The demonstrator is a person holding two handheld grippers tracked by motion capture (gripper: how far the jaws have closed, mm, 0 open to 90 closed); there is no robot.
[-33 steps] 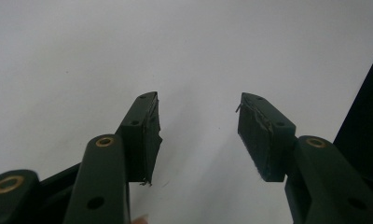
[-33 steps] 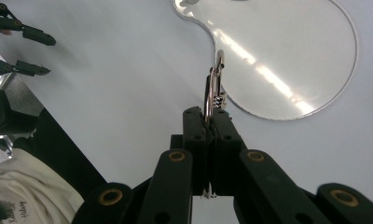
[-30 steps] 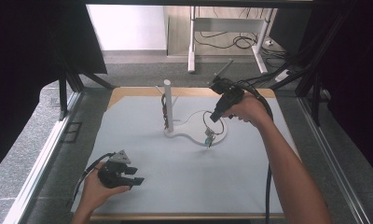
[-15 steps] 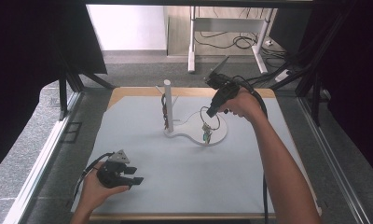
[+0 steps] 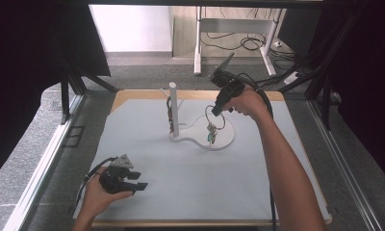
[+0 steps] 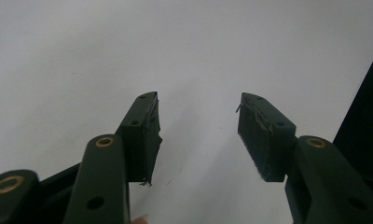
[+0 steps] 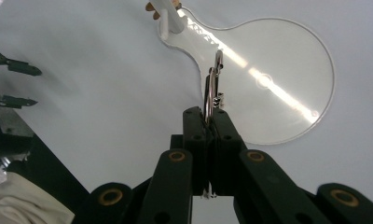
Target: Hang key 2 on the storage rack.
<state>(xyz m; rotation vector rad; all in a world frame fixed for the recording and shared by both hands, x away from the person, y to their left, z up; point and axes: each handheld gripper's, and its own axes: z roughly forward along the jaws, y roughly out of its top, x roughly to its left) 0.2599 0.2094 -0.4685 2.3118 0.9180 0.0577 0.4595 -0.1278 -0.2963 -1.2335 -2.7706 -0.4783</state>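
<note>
Right gripper view, metal key ring (image 7: 211,91), glossy round base (image 7: 273,79)

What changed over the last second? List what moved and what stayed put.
The right gripper, shut on the key ring, drifted slightly toward the white post, carrying the dangling keys above the clear base. Nothing was picked up or released. The left gripper stayed on the mat, fingers apart.
</note>
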